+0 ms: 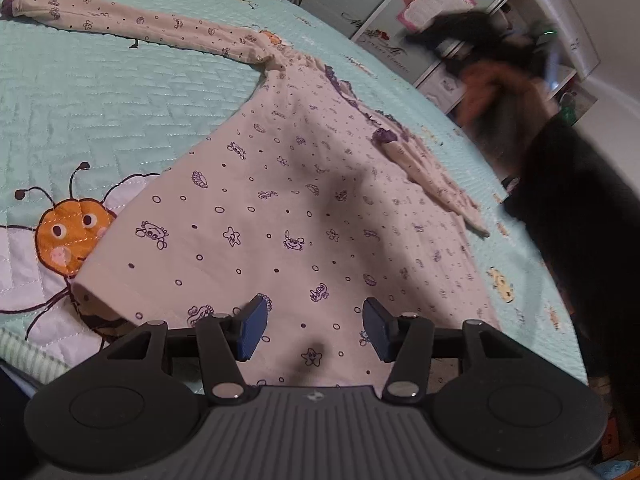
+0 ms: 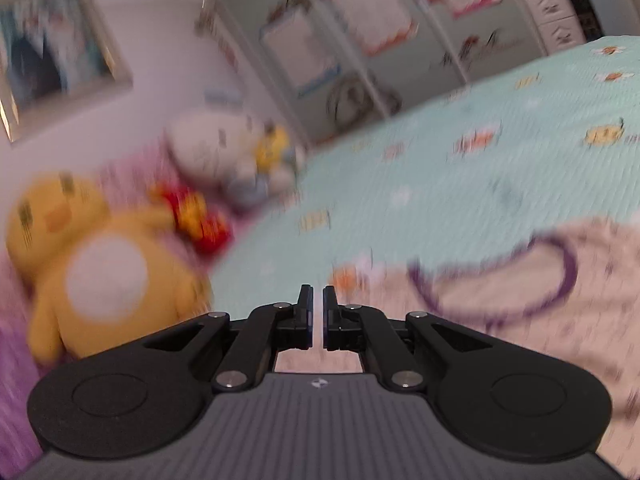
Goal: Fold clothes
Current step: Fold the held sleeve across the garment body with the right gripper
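A cream long-sleeved shirt (image 1: pixel 280 208) with small purple prints lies flat on the mint bedspread (image 1: pixel 100 112). One sleeve (image 1: pixel 120 24) stretches out to the upper left. The other sleeve (image 1: pixel 432 176) is folded in over the body. My left gripper (image 1: pixel 314 308) hovers open just over the hem, with nothing between its blue pads. In the right wrist view, which is smeared by motion, my right gripper (image 2: pixel 318 292) is shut and empty, over the shirt (image 2: pixel 520 340) near its purple-trimmed neckline (image 2: pixel 560 276).
A person's dark sleeve (image 1: pixel 580 200) reaches in from the right under a blurred black and orange shape (image 1: pixel 488 76). A yellow plush toy (image 2: pixel 100 272) and a white one (image 2: pixel 208 152) sit at the bed's head. Wardrobe doors (image 2: pixel 360 40) stand beyond the bed.
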A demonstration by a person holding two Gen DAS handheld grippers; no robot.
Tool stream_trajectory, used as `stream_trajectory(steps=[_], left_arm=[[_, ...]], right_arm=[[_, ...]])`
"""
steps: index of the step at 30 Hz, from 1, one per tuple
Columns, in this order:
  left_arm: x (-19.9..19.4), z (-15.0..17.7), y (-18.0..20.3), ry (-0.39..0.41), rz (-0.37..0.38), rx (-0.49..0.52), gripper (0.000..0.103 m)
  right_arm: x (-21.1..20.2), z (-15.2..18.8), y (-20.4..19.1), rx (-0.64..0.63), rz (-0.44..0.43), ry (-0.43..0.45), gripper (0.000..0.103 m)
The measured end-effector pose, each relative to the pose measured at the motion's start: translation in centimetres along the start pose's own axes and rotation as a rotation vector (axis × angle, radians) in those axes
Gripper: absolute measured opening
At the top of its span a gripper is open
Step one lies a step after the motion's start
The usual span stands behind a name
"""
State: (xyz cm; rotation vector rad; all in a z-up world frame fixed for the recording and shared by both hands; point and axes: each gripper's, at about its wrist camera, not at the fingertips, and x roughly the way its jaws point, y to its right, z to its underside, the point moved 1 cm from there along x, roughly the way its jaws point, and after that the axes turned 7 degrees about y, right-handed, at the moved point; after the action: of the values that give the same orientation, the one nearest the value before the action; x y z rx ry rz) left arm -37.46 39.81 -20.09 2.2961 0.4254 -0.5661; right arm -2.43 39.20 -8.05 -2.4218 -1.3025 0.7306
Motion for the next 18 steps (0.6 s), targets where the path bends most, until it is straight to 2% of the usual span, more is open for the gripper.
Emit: stream_trajectory(steps=[3,5,6,8,10,13,18], left_arm=[[-0.3,0.4,-0.1,0.015,0.027,0.015,0.056],[-0.5,0.7,0.1,0.025,0.045,0.034,0.057],[-0.6,0.7,0.2,0.029,0.054,0.046,0.057],[-0.7,0.8,0.6,0.046,0.071,0.073,0.057],[-0.7,0.9,1.0,0.060,0.080,0.097,0.059],[-0.2,1.0,1.2,0.060,0.082,0.110,0.059],[0.1,1.0,0.8,0.065,0.065,0.100,0.059]], right_arm=[[0.2,4.5,-0.4,-0.167,0.156,-0.078,0.011],[-0.5,6.6,0.8,-0.269,0.239,-0.107,0.018],[-1.0,7.1,1.6,-0.317,0.281,-0.110,0.020],[-2.1,8.0,3.2,-0.412,0.363,-0.116,0.035],[-3.0,8.4,5.2,-0.477,0.414,-0.124,0.040],[-3.8,9.0,7.1,-0.580,0.457,-0.140,0.041],[-3.1,9.4,7.3,-0.698,0.439,-0.121,0.041]])
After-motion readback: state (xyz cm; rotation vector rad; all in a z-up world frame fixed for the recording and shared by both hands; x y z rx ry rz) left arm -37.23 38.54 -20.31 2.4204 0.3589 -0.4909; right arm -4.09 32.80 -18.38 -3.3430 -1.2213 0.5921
